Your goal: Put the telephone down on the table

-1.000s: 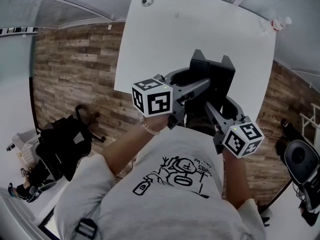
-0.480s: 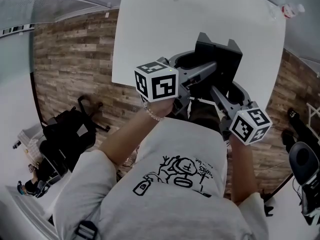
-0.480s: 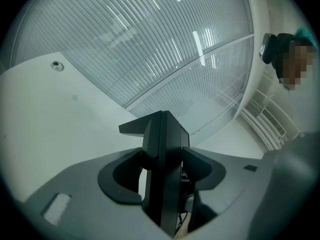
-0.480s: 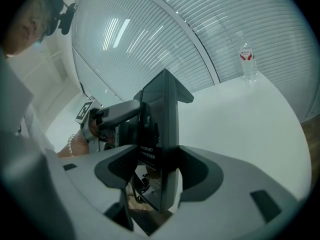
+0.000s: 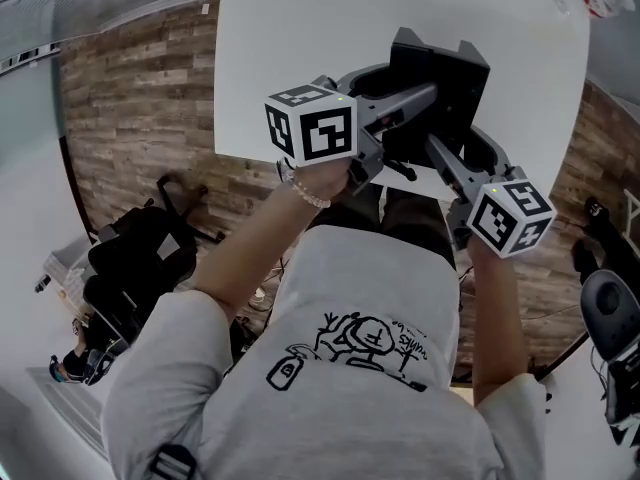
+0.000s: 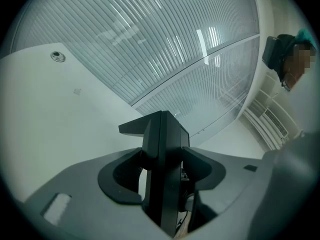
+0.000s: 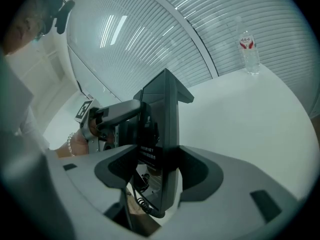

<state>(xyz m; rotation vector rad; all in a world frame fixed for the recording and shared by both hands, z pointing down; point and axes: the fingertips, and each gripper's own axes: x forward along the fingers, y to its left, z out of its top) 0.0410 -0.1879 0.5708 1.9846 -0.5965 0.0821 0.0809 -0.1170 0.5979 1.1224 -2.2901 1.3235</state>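
Note:
A black telephone (image 5: 442, 73) stands upright between both grippers, above the near edge of the white table (image 5: 300, 48). My left gripper (image 5: 415, 103) is shut on its left side and my right gripper (image 5: 440, 153) is shut on its right side. In the left gripper view the telephone (image 6: 160, 134) fills the gap of the left gripper (image 6: 161, 176), pads pressed on both faces. In the right gripper view the telephone (image 7: 162, 114) sits in the right gripper (image 7: 159, 171), with a coiled cord (image 7: 142, 201) hanging below. Whether the telephone touches the table cannot be told.
A water bottle (image 7: 248, 46) stands at the table's far right corner. A small round fitting (image 6: 57, 56) sits in the far left of the tabletop. On the wooden floor to the left are a black bag and a chair (image 5: 130, 268); another chair (image 5: 610, 318) is at the right.
Both grippers have sunk with the telephone and moved forward, from short of the table's near edge to over it. The grip on the telephone is unchanged.

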